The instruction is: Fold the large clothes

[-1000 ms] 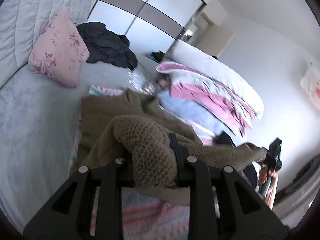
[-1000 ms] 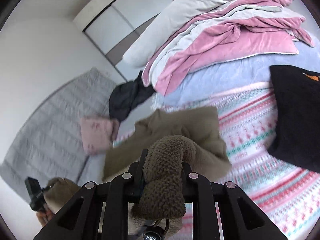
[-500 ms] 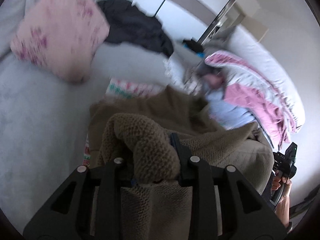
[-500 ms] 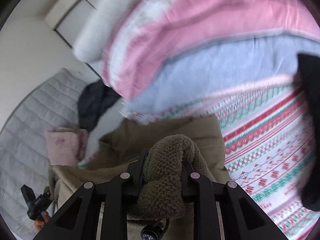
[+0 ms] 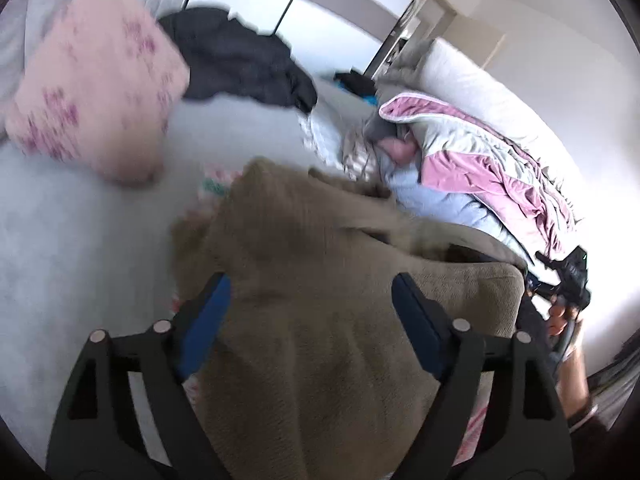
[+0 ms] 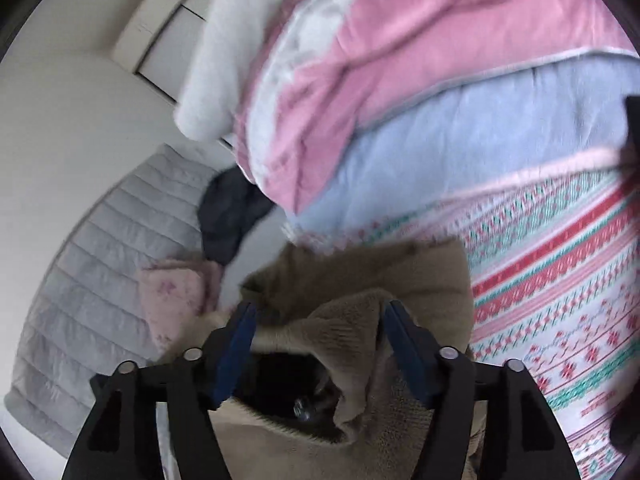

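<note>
Olive-brown sweater (image 5: 320, 300), pink floral pillow (image 5: 96, 92), red-green patterned blanket (image 6: 560, 300)

Your brown knit garment (image 5: 320, 320) runs off the bottom edge; motion blur smears its far folds and the pink pillow (image 5: 96, 92).

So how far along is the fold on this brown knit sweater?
Done: one fold made, the brown sweater lies doubled over itself on the patterned blanket. In hand: the left gripper and right gripper are both opening, the knit loose between the pads. Left: further folds; it looks bulky.
</note>
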{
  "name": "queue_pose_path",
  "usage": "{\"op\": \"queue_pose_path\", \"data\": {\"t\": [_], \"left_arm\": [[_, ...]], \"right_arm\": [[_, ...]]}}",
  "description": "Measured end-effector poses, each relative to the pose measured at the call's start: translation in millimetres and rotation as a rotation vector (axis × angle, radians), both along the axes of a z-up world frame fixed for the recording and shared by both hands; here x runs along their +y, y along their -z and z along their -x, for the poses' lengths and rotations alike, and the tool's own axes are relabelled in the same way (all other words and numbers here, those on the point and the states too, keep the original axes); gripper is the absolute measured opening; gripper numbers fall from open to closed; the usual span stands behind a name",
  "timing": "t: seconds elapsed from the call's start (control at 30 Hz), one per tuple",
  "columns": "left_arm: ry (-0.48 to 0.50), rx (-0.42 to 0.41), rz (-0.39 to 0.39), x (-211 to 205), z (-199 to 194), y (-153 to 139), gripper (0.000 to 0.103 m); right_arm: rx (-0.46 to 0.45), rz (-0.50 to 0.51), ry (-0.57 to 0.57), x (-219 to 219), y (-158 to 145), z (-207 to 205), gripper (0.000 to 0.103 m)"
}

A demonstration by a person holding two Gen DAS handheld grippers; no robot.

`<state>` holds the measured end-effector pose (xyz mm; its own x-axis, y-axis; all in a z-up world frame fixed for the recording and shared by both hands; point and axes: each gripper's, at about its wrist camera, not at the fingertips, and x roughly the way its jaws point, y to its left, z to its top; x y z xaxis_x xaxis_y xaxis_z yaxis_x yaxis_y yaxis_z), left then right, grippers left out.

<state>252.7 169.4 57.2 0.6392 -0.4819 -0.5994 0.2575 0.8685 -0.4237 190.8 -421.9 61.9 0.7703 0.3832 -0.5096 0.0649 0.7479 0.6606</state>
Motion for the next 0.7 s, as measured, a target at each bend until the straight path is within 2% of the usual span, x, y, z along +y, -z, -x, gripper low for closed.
{"op": "queue_pose_path", "data": {"t": [0.1, 0.2, 0.33, 0.43, 0.47, 0.5, 0.53, 0.6, 0.67, 0.7], "left_arm": [[0.001, -0.013, -0.114, -1.2, -2.2, 5.3, 0.083], [0.022, 0.041, -0.234, -8.8, -17.4, 25.9, 0.083], [0.071, 0.106, -0.306, -23.0, -37.4, 49.2, 0.083], [0.1, 0.093, -0.308, -35.9, -49.1, 50.5, 0.076], [0.086, 0.089, -0.314, -38.7, -52.6, 48.5, 0.073], [0.077, 0.084, -0.311, -40.5, -55.2, 46.4, 0.062], [0.071, 0.079, -0.31, -42.0, -57.1, 45.7, 0.055], [0.059, 0.068, -0.297, -43.3, -59.6, 40.3, 0.025], [0.031, 0.046, -0.296, -45.0, -57.9, 35.2, 0.02], [0.002, 0.025, -0.316, -45.5, -54.1, 29.2, 0.018]], "right_arm": [[0.021, 0.125, 0.001, 1.2, 0.2, -0.3, 0.072], [0.093, 0.267, -0.05, 16.9, 16.0, -12.3, 0.072], [0.174, 0.457, -0.15, 49.5, 46.1, -39.0, 0.072], [0.183, 0.494, -0.171, 60.0, 57.0, -60.6, 0.072], [0.178, 0.478, -0.165, 60.1, 58.0, -69.5, 0.072], [0.176, 0.465, -0.159, 59.8, 59.0, -74.1, 0.072], [0.174, 0.443, -0.143, 57.8, 59.6, -82.4, 0.072], [0.179, 0.422, -0.112, 55.3, 63.4, -94.8, 0.07], [0.184, 0.426, -0.123, 60.9, 68.3, -104.4, 0.047], [0.183, 0.461, -0.114, 64.3, 67.5, -105.1, 0.029]]}}
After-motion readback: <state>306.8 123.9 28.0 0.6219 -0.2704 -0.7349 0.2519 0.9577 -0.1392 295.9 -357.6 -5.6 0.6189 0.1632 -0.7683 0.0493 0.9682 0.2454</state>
